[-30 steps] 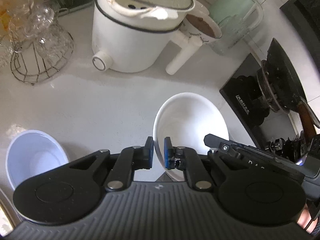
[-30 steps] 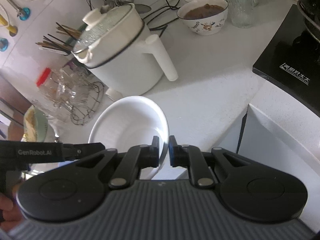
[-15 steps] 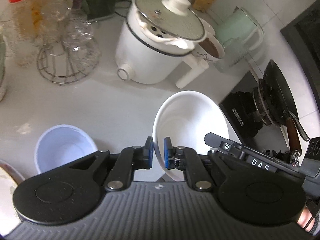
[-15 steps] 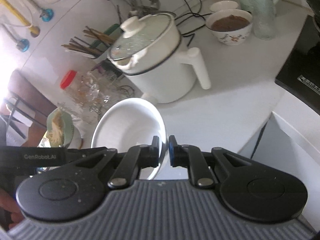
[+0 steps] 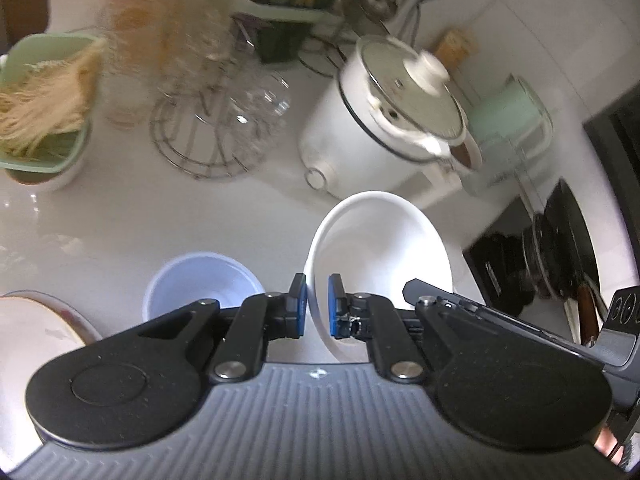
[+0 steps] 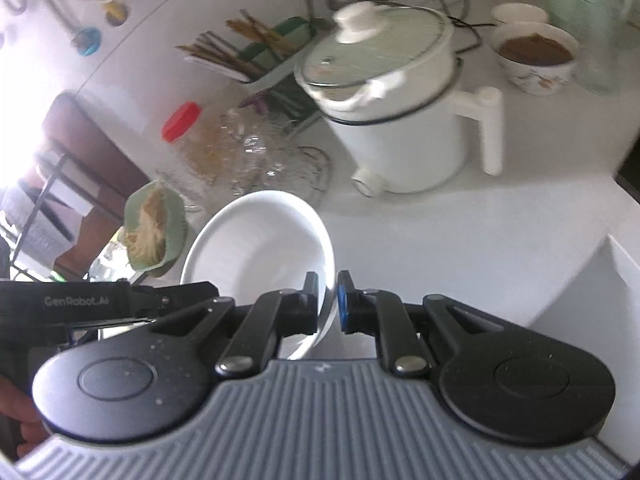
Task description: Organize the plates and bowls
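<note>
Fingertips of both grippers clamp one white bowl by its rim, the left gripper on the rim's left side and the right gripper on its right, so the bowl hangs tilted above the white counter. Largest behind it, in the upper centre of both views, stands a white electric pot with a glass lid, its handle pointing right. Left of that sit a wire rack of glasses, a red-capped jar and a green container of noodles. Only the left view shows the pale blue bowl on the counter below-left and the black stove at right; only the right view shows a patterned bowl of brown food at upper right.
</note>
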Available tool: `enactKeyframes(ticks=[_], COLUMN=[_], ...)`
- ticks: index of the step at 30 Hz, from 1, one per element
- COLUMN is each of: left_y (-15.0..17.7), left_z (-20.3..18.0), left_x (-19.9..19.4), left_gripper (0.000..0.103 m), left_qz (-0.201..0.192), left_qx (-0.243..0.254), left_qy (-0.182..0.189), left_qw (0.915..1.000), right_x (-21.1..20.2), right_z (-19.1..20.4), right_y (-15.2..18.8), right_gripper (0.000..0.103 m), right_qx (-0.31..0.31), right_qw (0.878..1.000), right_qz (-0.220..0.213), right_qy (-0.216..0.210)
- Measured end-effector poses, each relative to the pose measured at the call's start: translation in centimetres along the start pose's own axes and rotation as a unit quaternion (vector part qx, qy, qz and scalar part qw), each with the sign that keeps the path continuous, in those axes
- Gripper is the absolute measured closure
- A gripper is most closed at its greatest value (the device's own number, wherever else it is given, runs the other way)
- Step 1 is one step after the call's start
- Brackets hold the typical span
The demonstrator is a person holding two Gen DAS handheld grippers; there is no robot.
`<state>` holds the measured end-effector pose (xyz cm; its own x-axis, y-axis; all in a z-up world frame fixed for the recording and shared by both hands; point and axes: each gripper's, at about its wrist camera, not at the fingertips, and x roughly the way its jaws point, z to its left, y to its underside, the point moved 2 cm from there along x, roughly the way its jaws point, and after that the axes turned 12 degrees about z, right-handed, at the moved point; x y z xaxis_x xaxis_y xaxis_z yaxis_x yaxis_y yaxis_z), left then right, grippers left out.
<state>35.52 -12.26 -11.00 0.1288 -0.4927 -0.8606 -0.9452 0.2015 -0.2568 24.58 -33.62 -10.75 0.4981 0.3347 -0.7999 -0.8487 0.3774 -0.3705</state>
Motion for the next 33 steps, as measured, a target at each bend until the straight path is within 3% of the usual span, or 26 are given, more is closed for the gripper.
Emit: enactKeyframes(ticks=[9,15,22,29,33], left_y=[0.6,1.1,2.6,3.2,3.3], left_z=[5.5,9.3,10.7,11.2,11.4], left_x=[-0.1,1.7,3.1,4.0,4.2], left_gripper=[0.092,0.092,0.092,0.092,0.091], left_qz=[-0.055,-0.045,-0.013,0.007,0.001], left_qx=[-0.067,-0.117,-0.131,-0.133,-0.147], left_qy=[-0.019,-0.031,-0.046,-0.063,-0.069], left_qw=[0.996,0.9917,0.9902,0.9891,0.9868], right_x=[4.7,8.6,10.6,11.7,11.5], right_z=[4.5,6.5,6.2,5.8,5.6], right_y=[-1.8,-1.8,-0.2,1.1,1.4], right_gripper=[0.09,0.09,0.09,0.089,0.088], right_qx=[-0.08,-0.141,-0.137,-0.129,-0.13], right_qw=[0.996,0.987,0.982,0.982,0.984], right_qz=[0.027,0.08,0.125,0.136,0.121], right_qy=[-0.004,0.011,0.012,0.012,0.019])
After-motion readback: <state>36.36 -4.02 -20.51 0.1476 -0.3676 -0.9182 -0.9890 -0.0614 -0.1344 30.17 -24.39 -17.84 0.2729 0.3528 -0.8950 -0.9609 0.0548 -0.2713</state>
